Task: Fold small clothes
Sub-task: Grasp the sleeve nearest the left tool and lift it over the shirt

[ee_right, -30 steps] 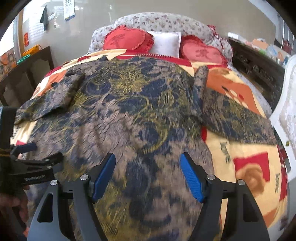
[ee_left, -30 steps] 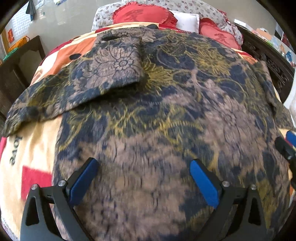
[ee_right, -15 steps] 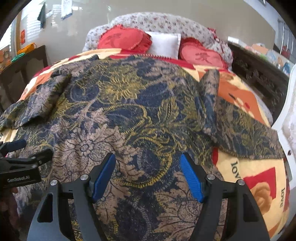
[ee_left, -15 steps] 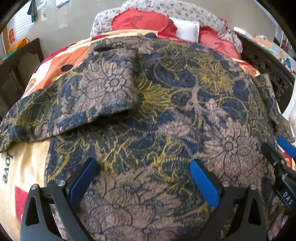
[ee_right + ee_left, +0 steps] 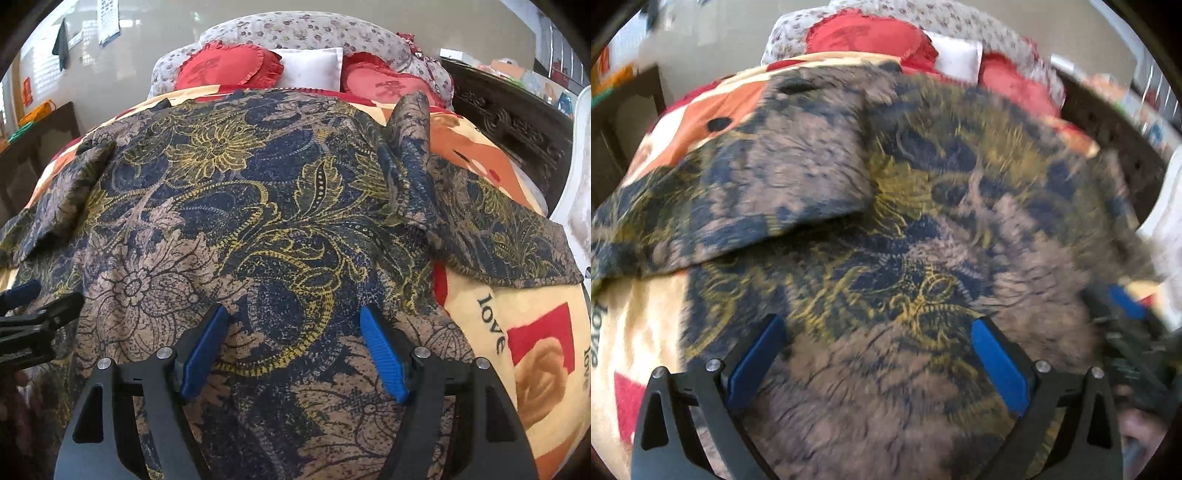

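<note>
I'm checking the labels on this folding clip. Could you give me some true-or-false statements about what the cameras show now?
1. The patterned shirt lies spread on the bed. True.
2. The right gripper is shut on the shirt. False: its fingers are apart, holding nothing.
3. The left gripper is open. True.
4. Two red cushions flank a white pillow. True.
5. The blanket is plain white. False: it is cream, orange and red, with "love" printed.

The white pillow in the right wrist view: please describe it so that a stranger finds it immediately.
Look at the head of the bed, beyond the floral garment. There the white pillow sits between two red heart-shaped cushions. It alone is plain white and rectangular.
</note>
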`<state>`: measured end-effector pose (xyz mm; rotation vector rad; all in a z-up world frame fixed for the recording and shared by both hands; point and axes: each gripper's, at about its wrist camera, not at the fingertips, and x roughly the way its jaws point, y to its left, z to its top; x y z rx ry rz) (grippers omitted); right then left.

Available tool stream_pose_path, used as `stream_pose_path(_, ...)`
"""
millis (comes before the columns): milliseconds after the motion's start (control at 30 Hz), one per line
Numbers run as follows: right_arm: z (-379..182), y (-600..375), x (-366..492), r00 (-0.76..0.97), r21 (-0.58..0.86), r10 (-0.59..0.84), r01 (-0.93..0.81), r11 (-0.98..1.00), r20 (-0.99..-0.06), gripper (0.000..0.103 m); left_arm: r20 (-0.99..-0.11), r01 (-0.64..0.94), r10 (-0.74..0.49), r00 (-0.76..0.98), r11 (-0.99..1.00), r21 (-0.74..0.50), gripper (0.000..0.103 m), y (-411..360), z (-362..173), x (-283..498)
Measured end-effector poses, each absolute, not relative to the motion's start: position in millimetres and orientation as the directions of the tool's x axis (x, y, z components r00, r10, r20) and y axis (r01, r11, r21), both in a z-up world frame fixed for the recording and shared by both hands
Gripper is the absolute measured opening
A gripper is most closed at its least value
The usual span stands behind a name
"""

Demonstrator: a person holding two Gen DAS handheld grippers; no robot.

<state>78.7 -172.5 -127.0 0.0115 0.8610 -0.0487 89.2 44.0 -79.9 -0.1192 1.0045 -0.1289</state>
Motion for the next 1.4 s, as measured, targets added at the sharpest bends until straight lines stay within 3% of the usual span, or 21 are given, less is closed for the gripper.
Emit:
stream_pose_path(233, -127.8, -173.8, 79.4, 0.648, -0.005, -0.033, 0.046, 0.999, -0.761, 0.085, -0.732, -0.16, -0.245, 0.636, 0.886, -0.436, 0.103, 185.9, -27.2, 63.2)
stream_pose_path(433, -128.2, -171.4, 79.9, 0.646, -0.01, -0.037, 0.045, 0.999, -0.762, 0.085, -0.641, -0.345, -0.364, 0.675, 0.612, -0.711, 0.102, 282.3, -67.0, 64.6)
stream_pose_path(600, -128.3, -171.0, 80.2, 0.646, -0.007, -0.035, 0.046, 0.999, -0.763, 0.085, -0.565, -0.399, -0.389, 0.728, 0.43, -0.81, 0.102, 314.5, -92.5, 68.3)
stream_pose_path(800, -128.3, -171.2, 79.9, 0.646, -0.008, -0.035, 0.046, 0.999, -0.762, 0.085, -0.514, -0.395, -0.364, 0.777, 0.355, -0.847, 0.102, 330.4, -89.5, 82.3)
stream_pose_path(900, -128.4, -171.0, 80.0, 0.646, -0.008, -0.036, 0.046, 0.999, -0.762, 0.085, -0.526, -0.387, -0.322, 0.788, 0.405, -0.828, 0.088, 330.2, -78.1, 86.9)
stream_pose_path(1000, -128.4, -171.1, 80.0, 0.646, -0.008, -0.036, 0.046, 0.999, -0.762, 0.085, -0.586, -0.414, -0.298, 0.753, 0.478, -0.775, 0.061, 325.7, -74.9, 94.9)
stream_pose_path(1033, -128.5, -170.9, 79.9, 0.646, -0.008, -0.036, 0.046, 0.999, -0.762, 0.085, -0.635, -0.451, -0.28, 0.719, 0.507, -0.735, 0.045, 324.1, -78.0, 98.6)
stream_pose_path(1067, -128.4, -171.1, 79.9, 0.646, -0.008, -0.036, 0.046, 0.999, -0.762, 0.085, -0.674, -0.483, -0.268, 0.688, 0.524, -0.701, 0.015, 323.3, -81.9, 101.1)
stream_pose_path(1100, -128.6, -170.7, 80.1, 0.646, -0.009, -0.036, 0.045, 0.999, -0.762, 0.085, -0.709, -0.516, -0.256, 0.657, 0.533, -0.671, 0.004, 323.7, -85.9, 102.6)
stream_pose_path(1233, -128.7, -170.4, 80.4, 0.646, -0.009, -0.036, 0.046, 0.999, -0.763, 0.085, -0.721, -0.511, -0.134, 0.68, 0.619, -0.596, 0.004, 333.3, -54.0, 96.8)
stream_pose_path(1400, -128.9, -170.5, 80.5, 0.646, -0.01, -0.037, 0.046, 0.999, -0.763, 0.086, -0.584, -0.485, 0.115, 0.804, 0.694, -0.531, 0.004, 380.0, 39.8, 72.3)
